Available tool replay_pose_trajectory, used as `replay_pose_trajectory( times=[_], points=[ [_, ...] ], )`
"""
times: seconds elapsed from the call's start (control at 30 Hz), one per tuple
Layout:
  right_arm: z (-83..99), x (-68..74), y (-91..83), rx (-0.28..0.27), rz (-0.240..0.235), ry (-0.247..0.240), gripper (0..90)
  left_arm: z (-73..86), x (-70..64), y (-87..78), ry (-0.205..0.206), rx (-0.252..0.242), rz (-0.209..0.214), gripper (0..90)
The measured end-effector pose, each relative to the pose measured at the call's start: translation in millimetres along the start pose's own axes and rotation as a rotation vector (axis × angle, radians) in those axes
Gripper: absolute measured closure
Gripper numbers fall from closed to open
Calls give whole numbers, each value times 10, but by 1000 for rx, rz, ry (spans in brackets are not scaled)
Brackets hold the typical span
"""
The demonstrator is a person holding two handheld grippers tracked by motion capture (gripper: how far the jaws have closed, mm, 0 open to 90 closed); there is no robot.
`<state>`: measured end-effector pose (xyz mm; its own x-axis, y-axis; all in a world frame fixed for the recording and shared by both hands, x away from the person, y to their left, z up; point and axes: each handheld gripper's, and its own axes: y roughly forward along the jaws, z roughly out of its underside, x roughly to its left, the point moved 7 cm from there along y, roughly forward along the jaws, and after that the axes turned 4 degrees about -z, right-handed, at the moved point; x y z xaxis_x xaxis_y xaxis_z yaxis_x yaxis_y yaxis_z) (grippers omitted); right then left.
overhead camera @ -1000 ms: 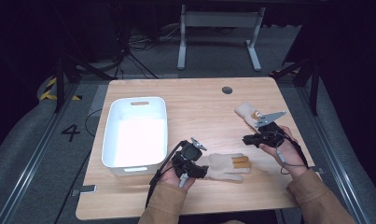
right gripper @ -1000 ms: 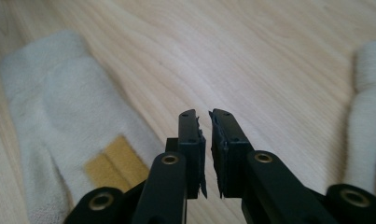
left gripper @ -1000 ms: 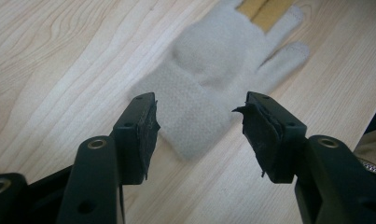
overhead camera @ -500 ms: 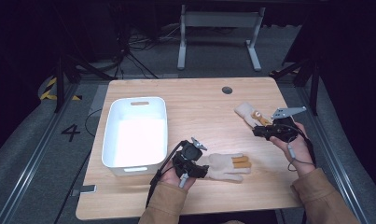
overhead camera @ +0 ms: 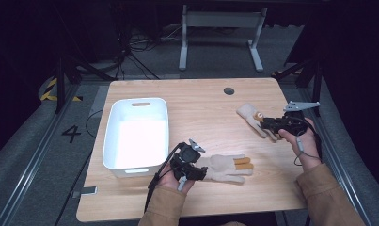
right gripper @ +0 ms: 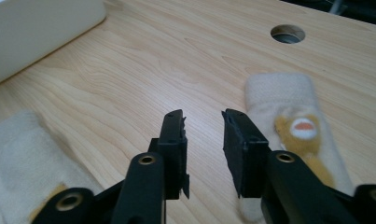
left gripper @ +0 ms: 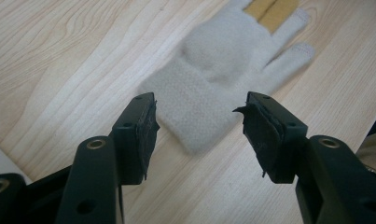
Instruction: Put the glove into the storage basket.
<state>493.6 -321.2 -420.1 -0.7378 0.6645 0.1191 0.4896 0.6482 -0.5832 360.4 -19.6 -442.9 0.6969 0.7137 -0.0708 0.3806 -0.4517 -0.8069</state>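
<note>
Left gripper (left gripper: 199,121) has its jaws wide apart around the cuff of 1 glove (left gripper: 223,70). Right gripper (right gripper: 203,126), jaws a little apart, holds nothing beside the other glove (right gripper: 293,121). Both gloves lie on the table (overhead camera: 201,113); the white tub (overhead camera: 135,134) looks empty, so nothing seems done yet.
</note>
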Motion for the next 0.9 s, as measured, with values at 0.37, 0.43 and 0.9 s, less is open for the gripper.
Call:
replay_pose_trajectory(
  times=[0.37, 0.43, 0.9],
  points=[
    [-38, -171, 116, -23, -97, -88, 534, 35, 3, -48, 20, -9, 25, 428],
    [-32, -245, 143, -34, -77, -62, 514, 38, 10, -59, 12, -18, 25, 428],
    [127, -701, 380, -61, 85, 79, 485, 68, 45, -104, -8, -6, 2, 428]
  ],
)
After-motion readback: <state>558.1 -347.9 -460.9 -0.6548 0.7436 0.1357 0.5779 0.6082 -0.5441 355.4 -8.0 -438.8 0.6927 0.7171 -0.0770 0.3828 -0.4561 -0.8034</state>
